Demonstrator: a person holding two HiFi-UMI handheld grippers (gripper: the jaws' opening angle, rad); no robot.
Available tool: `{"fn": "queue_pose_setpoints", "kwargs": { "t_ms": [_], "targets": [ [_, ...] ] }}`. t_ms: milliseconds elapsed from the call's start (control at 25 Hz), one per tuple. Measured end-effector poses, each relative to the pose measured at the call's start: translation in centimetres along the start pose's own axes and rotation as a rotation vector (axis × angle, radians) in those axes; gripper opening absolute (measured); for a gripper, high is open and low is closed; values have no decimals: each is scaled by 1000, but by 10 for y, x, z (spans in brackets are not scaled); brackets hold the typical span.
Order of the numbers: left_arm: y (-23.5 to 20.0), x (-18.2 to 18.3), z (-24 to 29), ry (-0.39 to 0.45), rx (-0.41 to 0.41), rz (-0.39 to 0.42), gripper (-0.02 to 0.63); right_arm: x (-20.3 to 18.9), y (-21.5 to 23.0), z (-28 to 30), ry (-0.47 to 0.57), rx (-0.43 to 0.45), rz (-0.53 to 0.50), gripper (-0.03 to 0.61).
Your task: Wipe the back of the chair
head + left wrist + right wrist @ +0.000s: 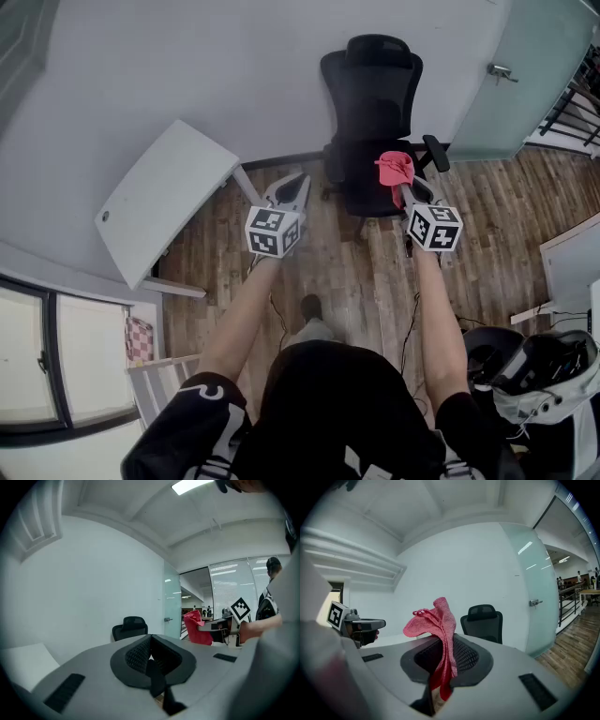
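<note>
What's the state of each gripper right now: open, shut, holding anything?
Left gripper: shut, empty.
Right gripper: shut on the red cloth.

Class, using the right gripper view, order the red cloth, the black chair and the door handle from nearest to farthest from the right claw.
1. The red cloth: clamped in the right claw itself.
2. The black chair: ahead, slightly right.
3. The door handle: farther right, on the glass door.

1. We see a red cloth (439, 618) of coarse, knitted weave.
2. The chair (372, 75) looks matt black to us.
3. The floor (487, 216) is streaky wooden planking.
4. The desk (159, 197) is smooth, matt white.
</note>
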State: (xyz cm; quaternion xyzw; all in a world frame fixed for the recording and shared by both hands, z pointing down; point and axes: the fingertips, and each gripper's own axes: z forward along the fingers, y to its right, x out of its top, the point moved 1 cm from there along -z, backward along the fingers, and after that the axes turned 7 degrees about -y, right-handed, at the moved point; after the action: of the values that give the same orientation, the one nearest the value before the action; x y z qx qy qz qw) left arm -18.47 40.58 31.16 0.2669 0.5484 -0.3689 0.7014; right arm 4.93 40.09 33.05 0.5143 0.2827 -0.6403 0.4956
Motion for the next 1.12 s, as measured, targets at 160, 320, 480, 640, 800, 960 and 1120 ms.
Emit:
{"fn": "queue_pose_setpoints", "kwargs": {
  "t_ms": [160,320,480,640,800,960,1120],
  "targets": [
    [-32,6,39,-11,-11,-21,26,15,12,43,-15,-5,-4,67],
    [-70,14,64,-12,-24,-32,25,30,11,82,-17,-17,2,67],
    [-102,10,69,-10,-44,-45,25,31,-4,109,-18,-37,7,67],
    [-128,6,76,-16,-61,-51,25,31,-14,133,-27,-54,8,67],
    [-146,3,92,-28,-78,-55,25,34,-10,151,-29,-72,23,67],
    [-156,3,106,-31,-91,-60,25,37,-3,166,-35,-79,28,67],
    [-162,9,134,-34,-88,-63,25,44,17,189,-43,-71,30,67]
  ]
}}
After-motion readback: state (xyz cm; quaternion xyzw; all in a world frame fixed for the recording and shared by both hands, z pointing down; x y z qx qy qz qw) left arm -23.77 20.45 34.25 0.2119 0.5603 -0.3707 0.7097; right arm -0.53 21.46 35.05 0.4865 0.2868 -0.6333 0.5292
